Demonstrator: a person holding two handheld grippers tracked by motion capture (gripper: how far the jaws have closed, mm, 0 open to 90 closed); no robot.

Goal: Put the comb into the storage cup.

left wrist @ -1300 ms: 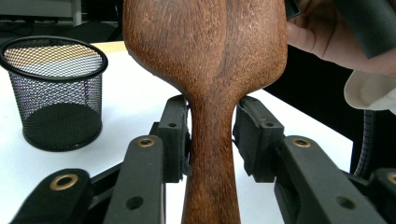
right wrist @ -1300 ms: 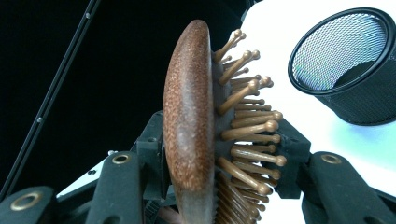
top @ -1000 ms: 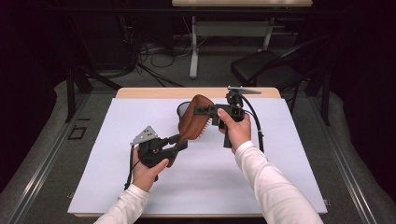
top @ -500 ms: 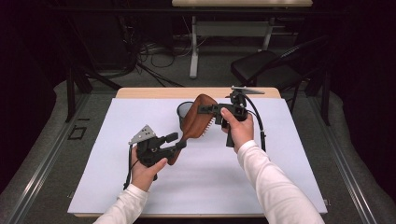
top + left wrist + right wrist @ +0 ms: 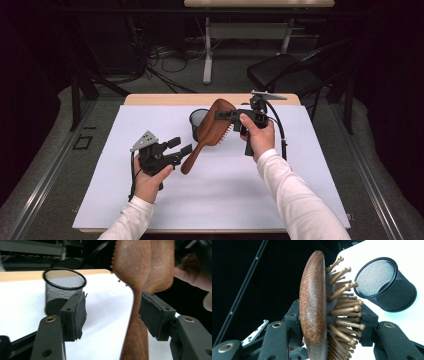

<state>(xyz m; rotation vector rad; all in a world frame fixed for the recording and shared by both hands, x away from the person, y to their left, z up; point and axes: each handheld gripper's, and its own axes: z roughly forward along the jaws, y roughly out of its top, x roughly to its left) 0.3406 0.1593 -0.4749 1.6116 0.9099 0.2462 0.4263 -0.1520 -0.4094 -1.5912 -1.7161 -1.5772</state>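
From above, a wooden hairbrush (image 5: 212, 131) hangs over the middle of the white table (image 5: 225, 195), its broad head up and to the far right, its handle slanting down toward the near left. The right gripper (image 5: 235, 116) has its jaws clamped on the head, one on the smooth back and one on the bristle side. The right gripper view makes that grip plain: the brush (image 5: 317, 302) stands edge-on between the two black jaws, the rounded back facing left in that picture and the ball-tipped wooden pins (image 5: 344, 305) sticking out to the right against the pad there. The left gripper (image 5: 181, 150) sits at the handle's lower end, and from above it is hard to tell whether it grips. The left gripper view settles it: the jaws have just been opening and now stand apart, with the narrow neck of the handle (image 5: 136, 322) between them, close against the right-hand pad and well clear of the left-hand one. A black mesh cup (image 5: 197, 122) stands upright on the table just beyond the brush, partly covered by the head from above; the left gripper view shows its round rim (image 5: 64, 277) unobstructed, and the right gripper view looks down into its open mouth (image 5: 377, 277).
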